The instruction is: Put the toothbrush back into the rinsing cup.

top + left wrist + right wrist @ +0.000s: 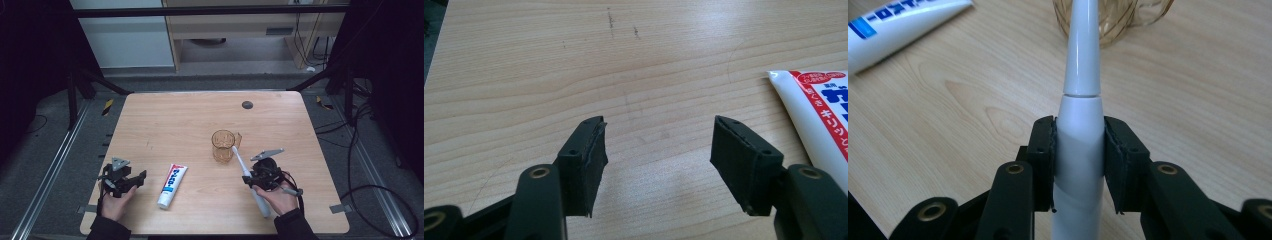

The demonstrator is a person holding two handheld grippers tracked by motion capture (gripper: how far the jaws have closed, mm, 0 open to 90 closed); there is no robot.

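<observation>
Work surface: a light wood-grain laminate table (190, 115), rectangular with rounded corners, matt, with a few faint dark scuffs visible in the left gripper view. A small dark round disc (247, 105) sits flush near the far edge. The table stands on grey flooring between metal rails; black cables (360, 150) trail along the floor at the right, and black-and-yellow tape marks lie near the far corners. Pale cabinet panels stand beyond the table, and the surroundings are dark.

Right gripper (256, 176): its black jaws are clamped on the thick white handle of an electric toothbrush (250, 180), pads pressed flat against both sides. The handle is smooth, glossy plastic, tapering at a seam to a narrow neck. In the high view the brush slants from the person's right hand (282, 197) toward the far side, its head end meeting the rim of a cup (223, 145).

The cup is translucent amber plastic, cylindrical, ribbed, with a handle at its right; it stands upright right of table centre.

Left gripper (131, 181): jaws stand wide apart with bare table between the foam-faced pads, held by the left hand (116, 202) near the front left corner.

A toothpaste tube (172, 186), soft white plastic with blue and red print, lies flat between the two grippers, just beside the left one.
</observation>
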